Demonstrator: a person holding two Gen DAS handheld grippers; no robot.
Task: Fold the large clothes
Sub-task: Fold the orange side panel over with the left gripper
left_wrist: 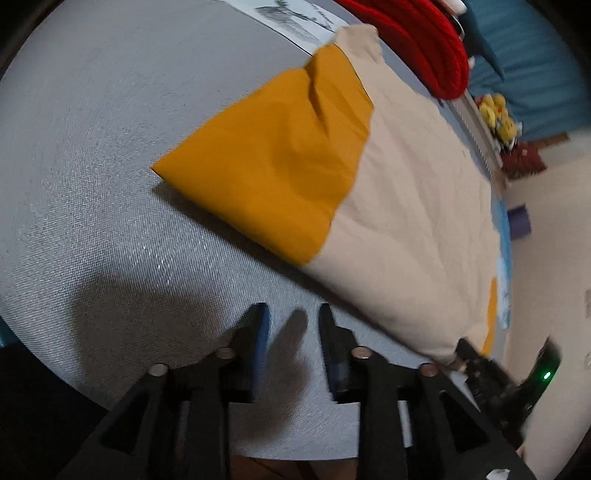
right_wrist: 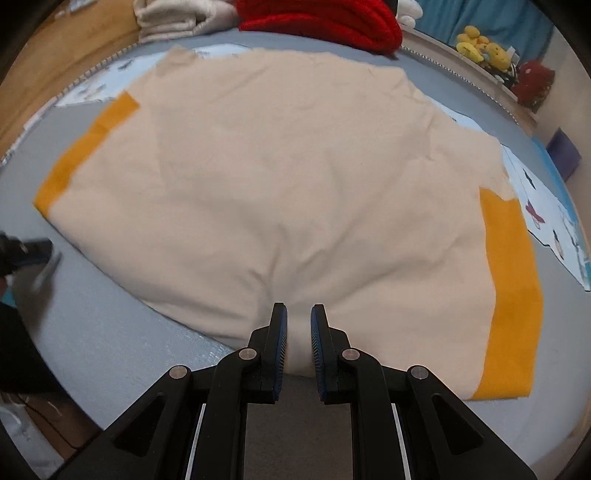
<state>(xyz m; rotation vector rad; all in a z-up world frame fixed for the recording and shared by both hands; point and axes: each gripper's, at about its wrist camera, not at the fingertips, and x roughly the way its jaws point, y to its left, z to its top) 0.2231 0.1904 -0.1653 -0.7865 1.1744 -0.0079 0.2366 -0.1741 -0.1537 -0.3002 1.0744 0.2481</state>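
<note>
A large beige garment (right_wrist: pixel 280 177) with orange sleeves lies spread on the grey bed. One orange sleeve (left_wrist: pixel 280 166) is folded onto the cloth's left part in the left wrist view; the beige body (left_wrist: pixel 413 221) stretches to the right. My left gripper (left_wrist: pixel 293 317) is open and empty above bare grey bedding, left of the garment's near edge. My right gripper (right_wrist: pixel 298 317) is shut on a bunched fold of the beige hem. Orange bands show at the left (right_wrist: pixel 85 147) and right (right_wrist: pixel 511 288) edges. The left gripper (right_wrist: pixel 26 251) shows blurred at the far left.
A red knit blanket (right_wrist: pixel 325 18) and a beige towel (right_wrist: pixel 177 18) lie at the bed's far end. Yellow plush toys (right_wrist: pixel 484 51) sit on a ledge at the back right. A patterned sheet (right_wrist: pixel 546 221) lies under the garment's right side. A wooden floor (right_wrist: pixel 48 66) shows at the left.
</note>
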